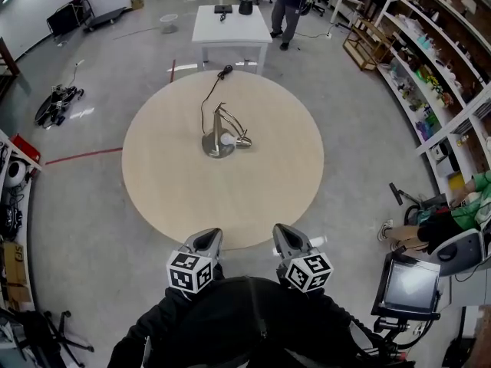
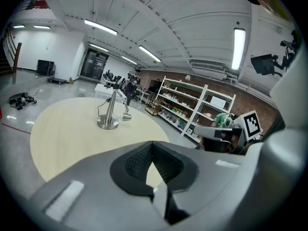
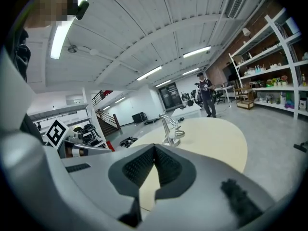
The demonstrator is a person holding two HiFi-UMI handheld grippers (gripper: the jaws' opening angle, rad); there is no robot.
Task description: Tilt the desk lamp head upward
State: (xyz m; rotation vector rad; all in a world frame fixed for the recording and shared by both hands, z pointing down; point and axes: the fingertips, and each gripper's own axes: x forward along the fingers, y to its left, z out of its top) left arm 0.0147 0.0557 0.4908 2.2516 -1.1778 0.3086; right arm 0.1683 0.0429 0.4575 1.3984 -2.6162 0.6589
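**Head view: both grippers at the near rim, lamp untouched at the table's centre**

We judge the step in hand to be the approach. The round table carries only the desk lamp, which stands near its middle on a round metal base. Its cord trails off the far edge. The lamp head hangs low, just beside the base, so the tilt is not yet made. The left gripper and the right gripper sit side by side over the near rim, well apart from the lamp. Both pairs of jaws are closed, with nothing between them.

To do the step well, we would open one gripper's jaws on the way in and take the head itself, not the thin arm. We would steady the base with the other gripper, since a light lamp may slide or tip when its head is lifted. At this range we cannot make out the hinge, so which way the head pivots remains a guess.

The tabletop is pale, smooth and level. Around it lies a grey polished floor marked with a red line. Open shelving runs along the right, and a white table stands beyond with a person beside it.
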